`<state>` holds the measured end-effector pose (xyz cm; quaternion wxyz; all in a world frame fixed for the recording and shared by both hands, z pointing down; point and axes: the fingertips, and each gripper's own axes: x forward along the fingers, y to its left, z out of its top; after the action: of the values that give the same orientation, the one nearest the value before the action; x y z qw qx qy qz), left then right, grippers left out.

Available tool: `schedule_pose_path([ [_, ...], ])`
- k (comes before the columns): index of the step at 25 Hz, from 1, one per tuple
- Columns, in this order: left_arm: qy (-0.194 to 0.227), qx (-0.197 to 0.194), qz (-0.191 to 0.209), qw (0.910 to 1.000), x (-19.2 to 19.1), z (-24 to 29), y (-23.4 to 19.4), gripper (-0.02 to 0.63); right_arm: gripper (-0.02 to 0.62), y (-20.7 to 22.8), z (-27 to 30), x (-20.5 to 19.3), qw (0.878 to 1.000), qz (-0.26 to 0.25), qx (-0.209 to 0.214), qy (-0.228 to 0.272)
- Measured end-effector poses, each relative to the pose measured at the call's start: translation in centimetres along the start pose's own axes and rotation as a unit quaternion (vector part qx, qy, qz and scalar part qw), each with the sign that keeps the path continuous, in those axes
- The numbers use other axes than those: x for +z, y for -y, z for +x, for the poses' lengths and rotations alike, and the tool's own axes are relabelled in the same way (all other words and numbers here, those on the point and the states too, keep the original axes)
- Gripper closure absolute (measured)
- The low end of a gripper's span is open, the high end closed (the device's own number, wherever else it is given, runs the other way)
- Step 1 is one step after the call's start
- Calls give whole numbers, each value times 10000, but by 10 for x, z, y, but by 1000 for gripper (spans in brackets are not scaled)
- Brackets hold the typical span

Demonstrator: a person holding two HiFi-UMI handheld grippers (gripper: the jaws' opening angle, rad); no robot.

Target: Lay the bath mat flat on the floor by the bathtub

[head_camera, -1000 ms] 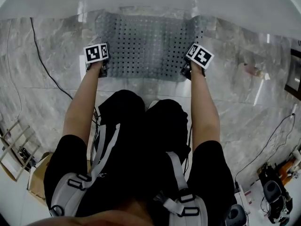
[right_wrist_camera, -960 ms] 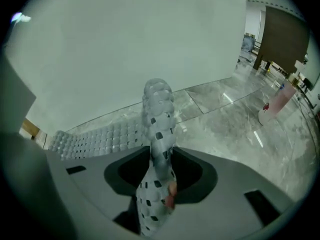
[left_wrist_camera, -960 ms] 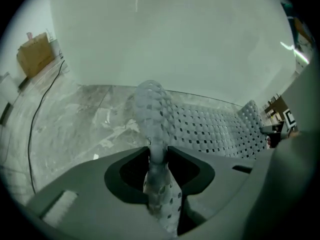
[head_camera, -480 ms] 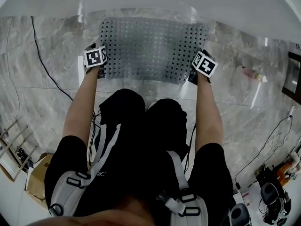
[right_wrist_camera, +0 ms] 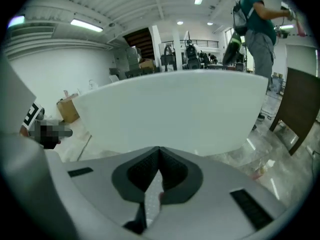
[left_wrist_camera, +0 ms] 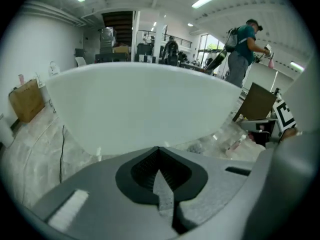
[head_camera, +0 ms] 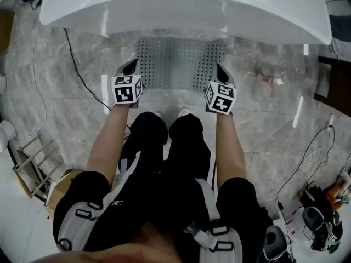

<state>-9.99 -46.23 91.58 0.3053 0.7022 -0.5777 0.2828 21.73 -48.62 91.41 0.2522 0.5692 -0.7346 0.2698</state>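
The grey perforated bath mat point(head_camera: 181, 63) lies flat on the marble floor against the white bathtub point(head_camera: 186, 7). My left gripper point(head_camera: 131, 68) hangs above the mat's near left corner and my right gripper point(head_camera: 219, 70) above its near right corner, both well off the floor. Their jaws have just been closing and are shut with nothing between them. In the left gripper view the left gripper point(left_wrist_camera: 159, 149) points at the bathtub wall point(left_wrist_camera: 140, 104). The right gripper point(right_wrist_camera: 159, 150) faces the bathtub point(right_wrist_camera: 170, 109) too.
A black cable point(head_camera: 82, 81) runs over the floor at the left. A wooden rack point(head_camera: 27, 169) and a cardboard box point(head_camera: 57, 188) stand lower left. A dark cabinet point(head_camera: 334, 86) and gear point(head_camera: 318, 223) are at the right. A small bottle point(head_camera: 269, 80) lies by the tub.
Both grippers let go of the mat's near corners and rose well above the floor. The mat now lies flat. The head view has risen too.
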Motion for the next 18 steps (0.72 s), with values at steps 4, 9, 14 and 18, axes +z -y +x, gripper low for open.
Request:
schedule_pose_path([
  [4,587,-251,-39,9980,116,-142,39,604,591,-48,-133,122,9980,172,175,575],
  [9,1554,-354,74,9872,248,-320,61,604,591,-97,-300,265,9875,277,225,1535],
  [14,2850,-337,196,9577,362,-444,94,604,591,-105,-411,387,9601,113,238,2784],
  [18,3314,-404,243,9423,394,-492,101,604,591,-111,-451,429,9446,189,178,3273],
])
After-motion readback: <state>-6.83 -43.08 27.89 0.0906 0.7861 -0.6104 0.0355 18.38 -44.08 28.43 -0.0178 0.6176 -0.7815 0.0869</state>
